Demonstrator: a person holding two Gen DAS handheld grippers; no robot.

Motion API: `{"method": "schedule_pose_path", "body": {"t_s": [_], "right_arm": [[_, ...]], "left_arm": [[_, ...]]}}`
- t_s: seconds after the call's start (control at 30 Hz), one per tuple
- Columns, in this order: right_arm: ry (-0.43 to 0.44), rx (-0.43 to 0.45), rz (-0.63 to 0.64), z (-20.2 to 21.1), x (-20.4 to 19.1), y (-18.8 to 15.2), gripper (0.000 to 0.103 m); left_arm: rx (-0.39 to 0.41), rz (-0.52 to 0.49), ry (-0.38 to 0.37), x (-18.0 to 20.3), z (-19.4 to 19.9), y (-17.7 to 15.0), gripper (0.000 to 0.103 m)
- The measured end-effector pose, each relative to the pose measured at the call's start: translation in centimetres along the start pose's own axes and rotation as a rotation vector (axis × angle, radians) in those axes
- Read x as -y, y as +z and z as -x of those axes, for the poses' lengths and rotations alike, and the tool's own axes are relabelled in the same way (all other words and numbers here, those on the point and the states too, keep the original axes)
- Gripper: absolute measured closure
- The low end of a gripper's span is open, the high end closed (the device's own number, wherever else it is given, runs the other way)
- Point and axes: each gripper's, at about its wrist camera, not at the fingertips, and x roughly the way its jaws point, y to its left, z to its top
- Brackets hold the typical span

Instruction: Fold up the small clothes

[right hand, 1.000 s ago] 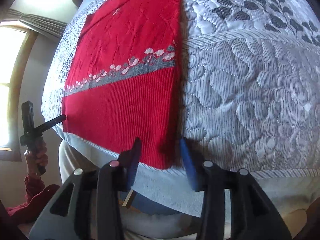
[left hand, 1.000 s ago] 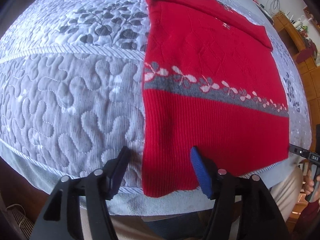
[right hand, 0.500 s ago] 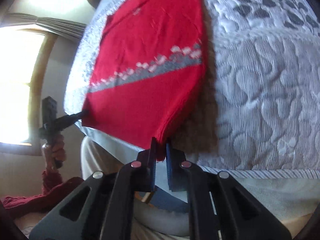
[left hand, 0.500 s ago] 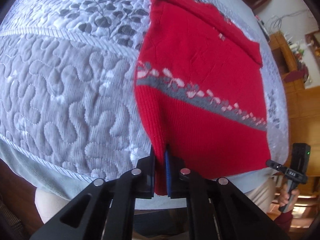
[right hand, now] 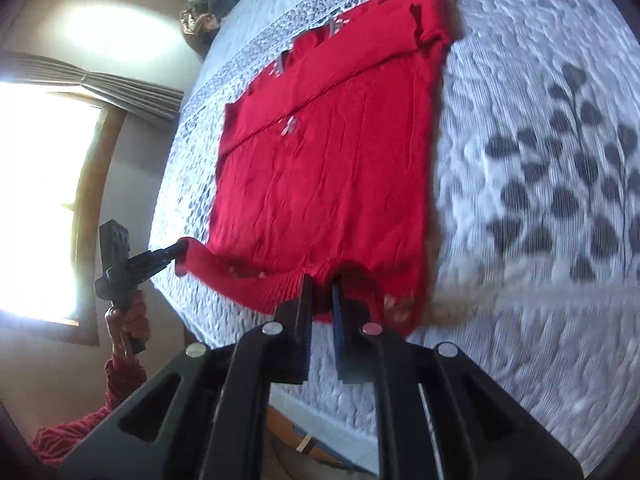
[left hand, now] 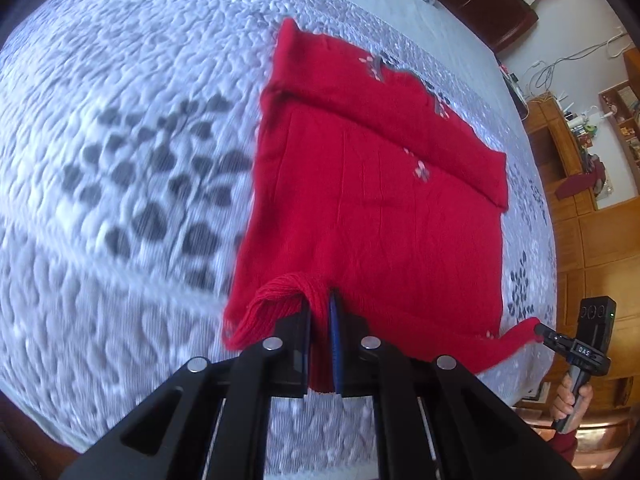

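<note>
Red ribbed-knit sweater (left hand: 376, 216), lying on grey-white quilted bedspread (left hand: 120, 184) with leaf print, near hem lifted and bunched. Left gripper (left hand: 320, 320) clenched on one hem corner; right gripper (right hand: 322, 300) clenched on the other.

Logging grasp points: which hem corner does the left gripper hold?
The left gripper holds the sweater hem corner beside the leaf-print quilt; the right gripper pinches the opposite corner, toward the wooden shelves.

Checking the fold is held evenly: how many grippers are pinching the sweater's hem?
2. The left gripper is shut on the hem near one corner of the sweater; the right gripper is shut near the other.
</note>
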Motion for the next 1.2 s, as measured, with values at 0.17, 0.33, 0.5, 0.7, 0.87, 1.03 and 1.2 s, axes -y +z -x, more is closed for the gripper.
{"method": "schedule_pose_path", "body": {"t_s": [0.17, 0.33, 0.5, 0.7, 0.87, 1.03, 1.2], "right_arm": [[-0.037, -0.022, -0.035, -2.1, 1.7, 4.8, 0.095], [-0.074, -0.052, -0.076, -4.8, 3.9, 8.7, 0.095], [-0.121, -0.023, -0.092, -5.0, 4.8, 9.9, 0.06], [-0.136, 0.0, 0.006, -2.6, 3.7, 9.7, 0.062], [-0.172, -0.022, 0.116, -3.0, 1.4, 9.7, 0.062], [-0.189, -0.08, 0.159, -5.2, 1.0, 10.1, 0.062], [-0.183, -0.124, 0.153, -6.6, 1.8, 11.2, 0.062]], "left_arm": [[-0.006, 0.025, 0.031, 0.1, -2.9, 4.1, 0.095], [-0.057, 0.058, 0.06, -0.5, -6.7, 6.5, 0.094], [-0.072, 0.058, 0.039, -0.7, -7.1, 7.4, 0.084], [0.086, -0.08, 0.21, 0.6, -2.6, 8.4, 0.047], [0.086, -0.192, 0.263, 2.3, -2.4, 8.7, 0.047], [0.067, -0.272, 0.309, 3.9, -4.6, 8.5, 0.047], [0.053, -0.328, 0.313, 4.3, -6.0, 9.0, 0.047]]}}
